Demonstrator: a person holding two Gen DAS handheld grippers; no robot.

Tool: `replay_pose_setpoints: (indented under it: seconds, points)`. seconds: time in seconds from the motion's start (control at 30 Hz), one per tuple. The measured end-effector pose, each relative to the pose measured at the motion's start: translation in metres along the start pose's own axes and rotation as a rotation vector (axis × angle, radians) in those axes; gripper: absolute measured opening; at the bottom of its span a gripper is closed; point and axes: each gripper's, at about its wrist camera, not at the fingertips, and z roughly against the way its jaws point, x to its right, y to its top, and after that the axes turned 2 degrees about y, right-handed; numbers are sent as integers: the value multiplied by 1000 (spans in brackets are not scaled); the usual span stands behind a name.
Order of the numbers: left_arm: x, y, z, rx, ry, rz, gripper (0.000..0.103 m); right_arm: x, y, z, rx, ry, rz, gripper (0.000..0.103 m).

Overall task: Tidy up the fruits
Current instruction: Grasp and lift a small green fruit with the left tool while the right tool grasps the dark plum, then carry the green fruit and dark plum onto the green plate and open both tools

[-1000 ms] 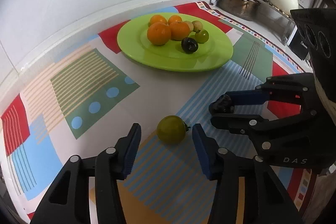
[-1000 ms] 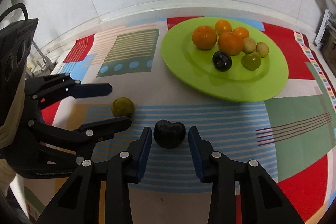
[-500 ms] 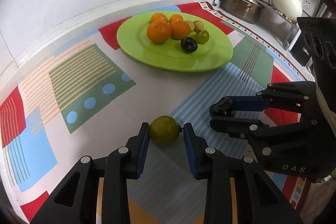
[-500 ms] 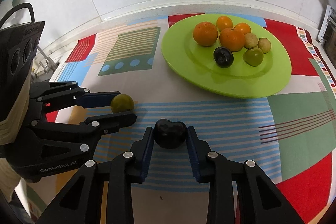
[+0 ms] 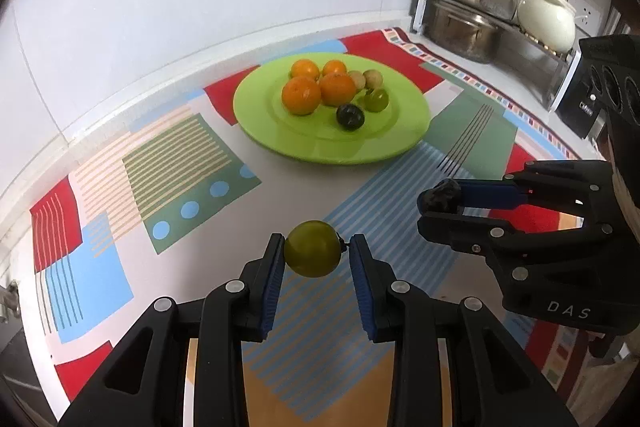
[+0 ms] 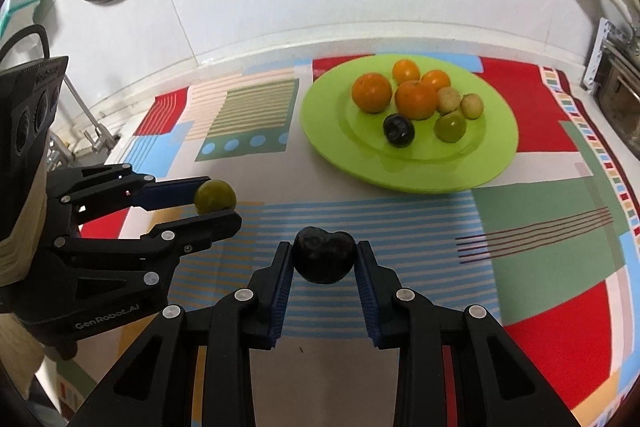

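My left gripper (image 5: 316,251) is shut on a green plum (image 5: 313,248) and holds it just above the patterned cloth; both show in the right wrist view, the left gripper (image 6: 218,203) with the green plum (image 6: 215,196). My right gripper (image 6: 324,259) is shut on a dark plum (image 6: 324,259), also seen in the left wrist view (image 5: 440,195). Beyond them a green plate (image 5: 400,143) (image 6: 492,163) holds several oranges (image 5: 301,95), a dark plum (image 5: 350,115), a green plum (image 5: 376,100) and two small tan fruits.
A patterned cloth (image 5: 180,163) covers the counter. A white wall runs behind the plate. A rack with steel pots and a white pot (image 5: 546,17) stands at the back right. A black device (image 5: 580,107) sits right of the cloth. A faucet (image 6: 86,131) is at the left.
Both grippers closed on their fruit: the left on the green plum, the right on the dark plum. Both fruits have lifted slightly off the cloth and the views rose.
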Motion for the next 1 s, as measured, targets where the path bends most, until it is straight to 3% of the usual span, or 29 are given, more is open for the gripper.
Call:
replay_pose_setpoints:
  seconds: [0.7,1.0]
  points:
    - [33,32,53,147,64,34,33,14,10,73,172,-48,-20,32]
    - [37,60,63,203,99,40,33,29,32,86,232,-58,-42,32]
